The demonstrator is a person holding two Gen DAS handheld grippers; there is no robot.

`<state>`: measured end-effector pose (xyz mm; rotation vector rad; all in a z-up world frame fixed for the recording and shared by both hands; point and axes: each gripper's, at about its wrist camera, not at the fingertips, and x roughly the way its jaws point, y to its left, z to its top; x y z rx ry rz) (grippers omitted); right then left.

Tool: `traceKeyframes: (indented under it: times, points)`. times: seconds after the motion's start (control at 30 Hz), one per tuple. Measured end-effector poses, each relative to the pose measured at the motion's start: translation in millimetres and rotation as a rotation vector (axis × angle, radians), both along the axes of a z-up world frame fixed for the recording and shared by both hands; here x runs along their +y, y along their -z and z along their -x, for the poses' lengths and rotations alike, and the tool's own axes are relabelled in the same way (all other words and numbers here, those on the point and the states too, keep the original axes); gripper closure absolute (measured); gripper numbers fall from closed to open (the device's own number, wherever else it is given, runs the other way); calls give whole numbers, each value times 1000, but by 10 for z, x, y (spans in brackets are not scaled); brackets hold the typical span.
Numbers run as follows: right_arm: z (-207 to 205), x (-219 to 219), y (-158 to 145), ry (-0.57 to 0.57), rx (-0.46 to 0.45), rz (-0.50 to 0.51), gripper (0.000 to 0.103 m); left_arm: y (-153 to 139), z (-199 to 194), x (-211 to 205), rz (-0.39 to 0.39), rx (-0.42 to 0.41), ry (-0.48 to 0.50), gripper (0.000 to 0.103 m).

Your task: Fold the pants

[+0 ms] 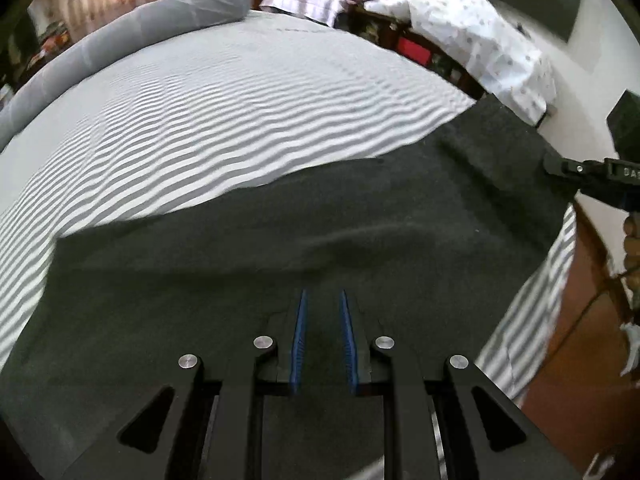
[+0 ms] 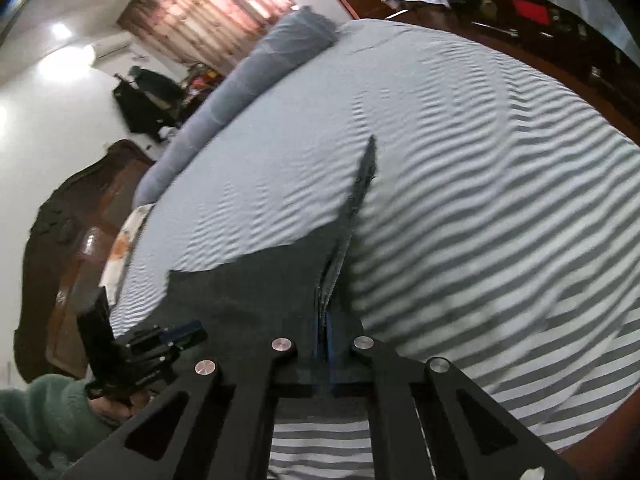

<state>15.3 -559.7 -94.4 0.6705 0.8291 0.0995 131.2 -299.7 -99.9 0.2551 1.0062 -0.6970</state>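
Note:
The dark grey pants (image 1: 304, 232) lie spread on the striped bed sheet (image 1: 224, 120). My left gripper (image 1: 323, 296) hovers low over the pants near their near edge, its blue-padded fingers (image 1: 301, 328) a small gap apart and nothing between them. My right gripper (image 2: 327, 320) is shut on a raised edge of the pants (image 2: 260, 288), which runs up from the fingers as a thin ridge. The right gripper also shows in the left wrist view (image 1: 560, 168) at the pants' right end. The left gripper shows in the right wrist view (image 2: 180, 334).
A long grey bolster pillow (image 1: 132, 40) lies along the far side of the bed. A second bed with a white patterned cover (image 1: 480, 40) stands beyond. A wooden headboard (image 2: 72, 216) and brown bed frame (image 1: 576, 320) border the mattress.

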Motion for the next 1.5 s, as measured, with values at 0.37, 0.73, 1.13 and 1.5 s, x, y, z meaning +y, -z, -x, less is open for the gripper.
traceKeyframes:
  times: [0.37, 0.73, 1.13, 1.5]
  points:
    - [-663, 1601, -307, -236, -63, -75, 98, -554, 128, 1821, 109, 23, -240, 78]
    - [-1125, 3150, 194, -474, 92, -2, 98, -381, 171, 2897, 182, 85, -446, 74]
    - [-626, 3088, 209, -338, 69, -35, 63, -237, 116, 2752, 291, 192, -391, 65]
    - [49, 2746, 600, -190, 129, -191, 54, 30, -38, 2244, 300, 321, -348, 61]
